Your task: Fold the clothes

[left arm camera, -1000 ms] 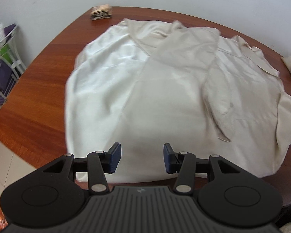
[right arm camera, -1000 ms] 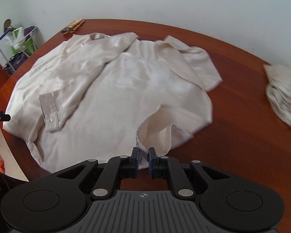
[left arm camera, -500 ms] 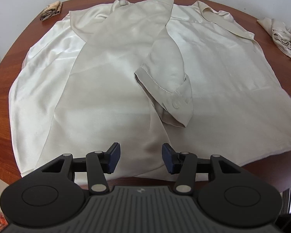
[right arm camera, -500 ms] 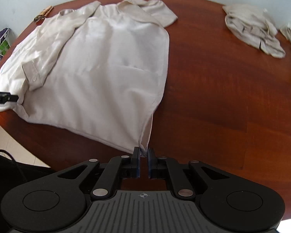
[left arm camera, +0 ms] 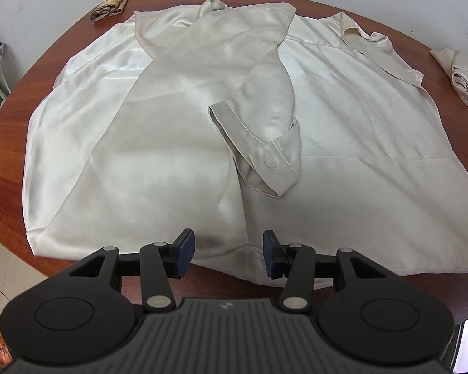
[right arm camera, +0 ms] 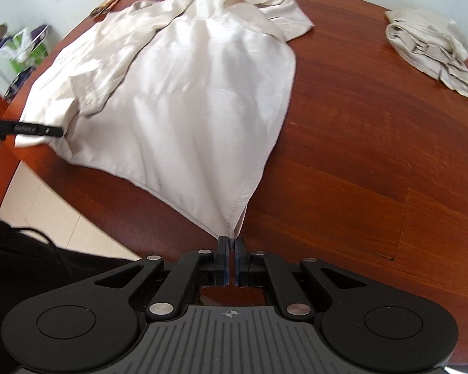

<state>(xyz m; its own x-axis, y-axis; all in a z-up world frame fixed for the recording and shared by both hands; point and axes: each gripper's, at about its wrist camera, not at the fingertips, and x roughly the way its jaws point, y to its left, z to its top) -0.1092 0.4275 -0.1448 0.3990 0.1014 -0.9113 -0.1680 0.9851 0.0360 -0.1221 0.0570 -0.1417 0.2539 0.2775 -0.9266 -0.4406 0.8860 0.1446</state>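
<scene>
Shirt fold: early, one sleeve in, body not yet folded.
Shirt (left arm camera: 177, 143) lies flat across the table (right arm camera: 343, 162), near edge; right gripper (right arm camera: 231, 257) clenched on its hem corner, left gripper (left arm camera: 226, 254) released above the hem (finished pile (right arm camera: 430, 50) at far right edge).

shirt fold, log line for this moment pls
right gripper: shut on shirt hem corner | left gripper: open over hem, holding nothing | sleeve: folded across body
</scene>
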